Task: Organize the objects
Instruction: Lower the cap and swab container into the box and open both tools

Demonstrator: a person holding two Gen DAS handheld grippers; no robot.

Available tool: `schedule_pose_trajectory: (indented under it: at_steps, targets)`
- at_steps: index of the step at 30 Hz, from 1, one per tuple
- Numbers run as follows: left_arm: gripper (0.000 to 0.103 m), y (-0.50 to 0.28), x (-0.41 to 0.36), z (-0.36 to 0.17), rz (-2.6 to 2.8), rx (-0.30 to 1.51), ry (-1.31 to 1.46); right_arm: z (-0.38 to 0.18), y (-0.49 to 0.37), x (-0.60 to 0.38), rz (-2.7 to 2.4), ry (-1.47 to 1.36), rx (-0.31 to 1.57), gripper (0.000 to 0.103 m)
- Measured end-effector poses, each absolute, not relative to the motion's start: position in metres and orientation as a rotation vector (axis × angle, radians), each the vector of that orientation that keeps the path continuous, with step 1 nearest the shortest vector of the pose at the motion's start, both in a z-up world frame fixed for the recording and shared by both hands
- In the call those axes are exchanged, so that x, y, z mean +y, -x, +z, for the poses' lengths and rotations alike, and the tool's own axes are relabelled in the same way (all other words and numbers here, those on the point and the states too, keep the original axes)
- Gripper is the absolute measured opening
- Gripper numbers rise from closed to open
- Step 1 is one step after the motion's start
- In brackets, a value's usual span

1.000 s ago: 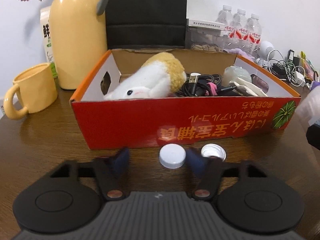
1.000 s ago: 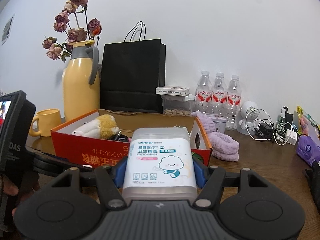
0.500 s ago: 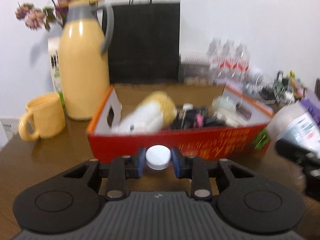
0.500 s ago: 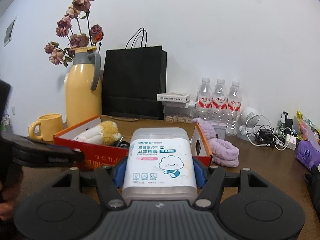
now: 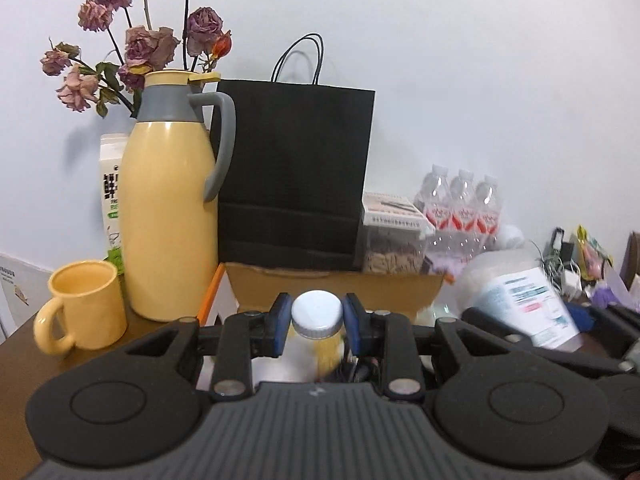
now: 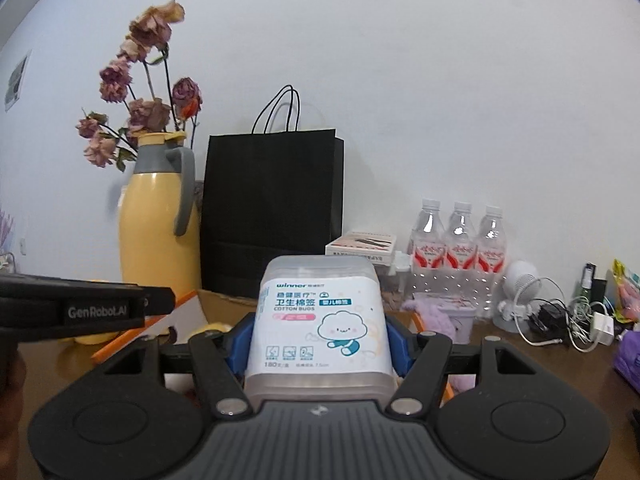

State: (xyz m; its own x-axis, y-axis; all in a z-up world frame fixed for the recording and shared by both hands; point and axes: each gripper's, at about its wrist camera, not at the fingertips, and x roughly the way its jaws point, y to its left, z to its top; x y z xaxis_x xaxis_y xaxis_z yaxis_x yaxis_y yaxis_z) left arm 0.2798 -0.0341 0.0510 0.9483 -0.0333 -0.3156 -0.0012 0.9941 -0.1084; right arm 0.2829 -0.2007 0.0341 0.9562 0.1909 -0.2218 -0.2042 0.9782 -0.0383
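the left tool [image 5: 317, 322] is clenched on a white-capped jar [image 5: 317, 314], the right tool [image 6: 318, 338] on a cotton bud box [image 6: 319, 320]. both hang over the cardboard box [image 5: 332, 286], which already holds things; neither is dropped in yet.

A lived-in home corner is indicated. A brown wooden table [image 6: 520, 364] is set against a plain white wall [image 6: 400, 80]. Dried roses [image 5: 140, 44] are seen behind a yellow thermos jug [image 5: 168, 216], a matching mug [image 5: 80, 308] at near left. A black paper shopping bag [image 5: 296, 176], three water bottles [image 6: 460, 236] and tangled chargers [image 6: 560, 320] at far right are noted.
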Motion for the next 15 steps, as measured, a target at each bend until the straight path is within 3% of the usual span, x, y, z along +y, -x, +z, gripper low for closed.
schedule_pose_trajectory:
  at_steps: [15]
  targets:
    - [0.029, -0.378, -0.046, 0.033, -0.070, 0.375, 0.062, 0.004, -0.385, -0.211, 0.185, 0.071, 0.375, 0.064]
